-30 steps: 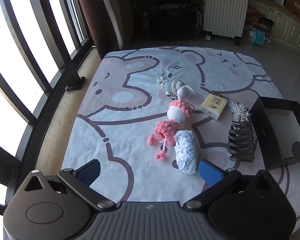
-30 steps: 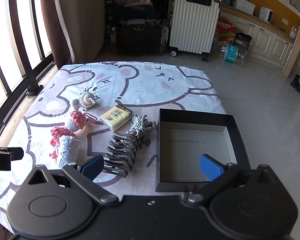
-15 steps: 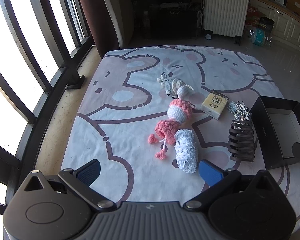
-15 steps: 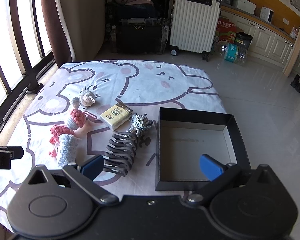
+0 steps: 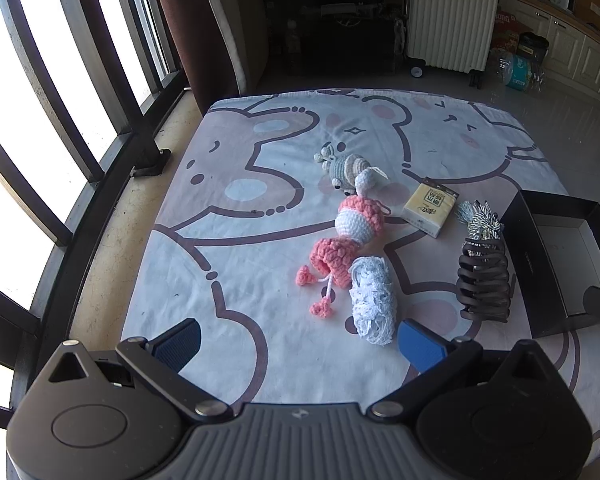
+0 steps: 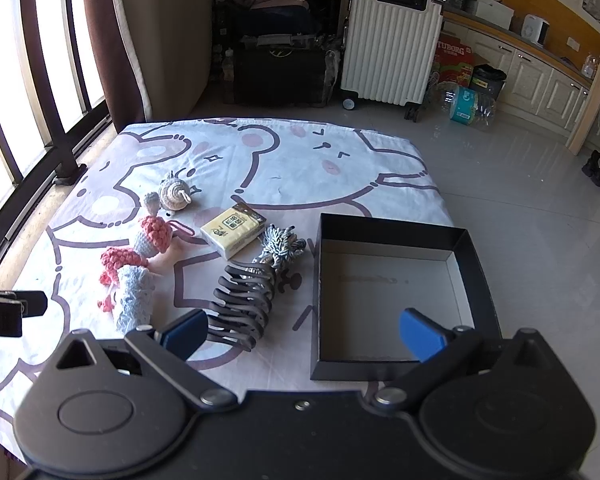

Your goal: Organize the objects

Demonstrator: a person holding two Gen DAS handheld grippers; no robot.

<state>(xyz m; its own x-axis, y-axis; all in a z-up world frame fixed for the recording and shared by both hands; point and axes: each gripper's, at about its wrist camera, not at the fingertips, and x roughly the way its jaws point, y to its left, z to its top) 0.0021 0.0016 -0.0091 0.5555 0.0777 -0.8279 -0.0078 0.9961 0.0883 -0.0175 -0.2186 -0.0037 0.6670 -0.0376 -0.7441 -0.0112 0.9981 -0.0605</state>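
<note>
- Left gripper (image 5: pixel 298 344): jaws spread wide, nothing between the blue pads (image 5: pixel 420 344); it hovers above the near edge of the cartoon-print sheet (image 5: pixel 236 280).
- Right gripper (image 6: pixel 304 334): jaws likewise wide apart and empty, hanging over the near rim of the black box (image 6: pixel 478 264).
- Black box: open top, pale interior with nothing inside; it sits at the right side of the sheet, also seen at the right edge of the left view (image 5: pixel 528 248).
- Dark claw hair clip (image 6: pixel 242 304): lies just left of the box, not touching it; its near end is beside the right gripper's left pad.
- Striped cord bundle (image 6: pixel 280 244): touches the clip's far end.
- Yellow tissue pack (image 6: pixel 232 230): just beyond the cord, lying flat.
- Pink crochet toy (image 5: pixel 344 240): mid-sheet, its pom-poms trailing toward the camera.
- Pale blue knitted roll (image 5: pixel 372 300): rests against the pink toy's near side, close ahead of the left gripper's right pad.
- Grey crochet toy (image 5: pixel 344 168): farthest of the group, touching the pink toy's white tip.
- White suitcase (image 6: pixel 388 44): upright on the floor beyond the sheet.
</note>
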